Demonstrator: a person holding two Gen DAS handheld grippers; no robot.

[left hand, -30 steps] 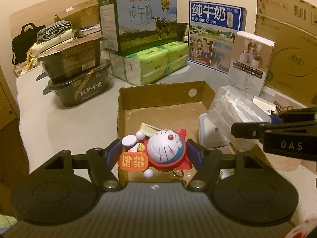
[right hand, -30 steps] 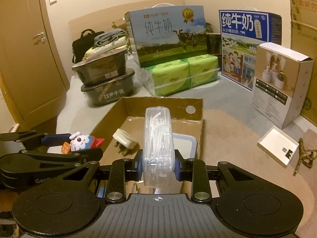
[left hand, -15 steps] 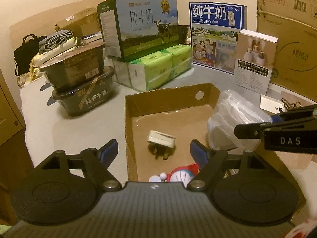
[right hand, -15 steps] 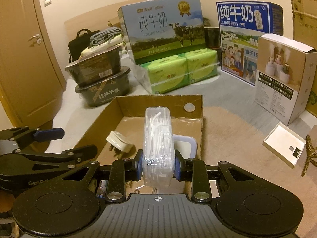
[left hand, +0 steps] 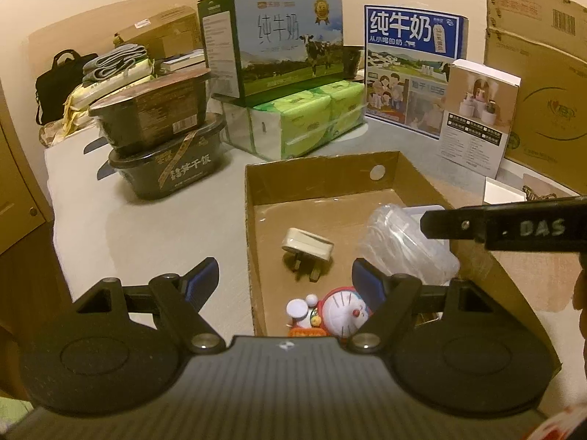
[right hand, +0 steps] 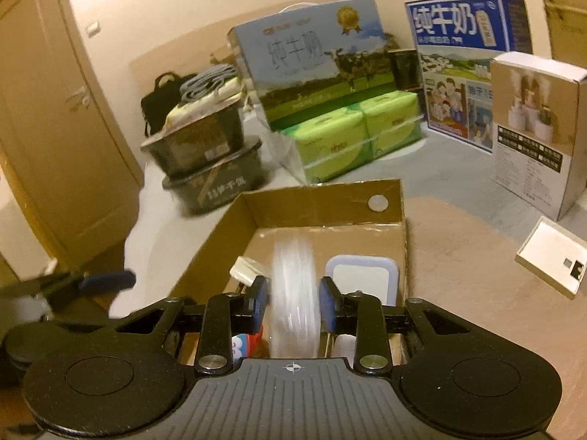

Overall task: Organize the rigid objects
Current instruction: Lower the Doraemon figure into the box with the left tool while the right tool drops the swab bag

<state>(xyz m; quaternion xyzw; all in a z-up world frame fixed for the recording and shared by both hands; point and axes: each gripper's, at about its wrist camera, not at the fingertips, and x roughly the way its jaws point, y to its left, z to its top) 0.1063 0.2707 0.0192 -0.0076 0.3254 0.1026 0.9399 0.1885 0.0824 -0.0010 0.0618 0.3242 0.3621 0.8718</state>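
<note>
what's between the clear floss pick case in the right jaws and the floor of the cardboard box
Nothing visible blocks it. The clear case, held by the right gripper, is over the cardboard box. The white plug lies to its left, the white lidded container to its right, and bare floor shows beyond.

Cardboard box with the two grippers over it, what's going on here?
A person is sorting small items into the open cardboard box. The left gripper is open and empty above the Doraemon toy, which lies on the box floor near the white plug. The right gripper is shut on a clear plastic container, held over the box beside a white lidded case; motion blur hides its contents. A small white box sits outside on the mat.
</note>
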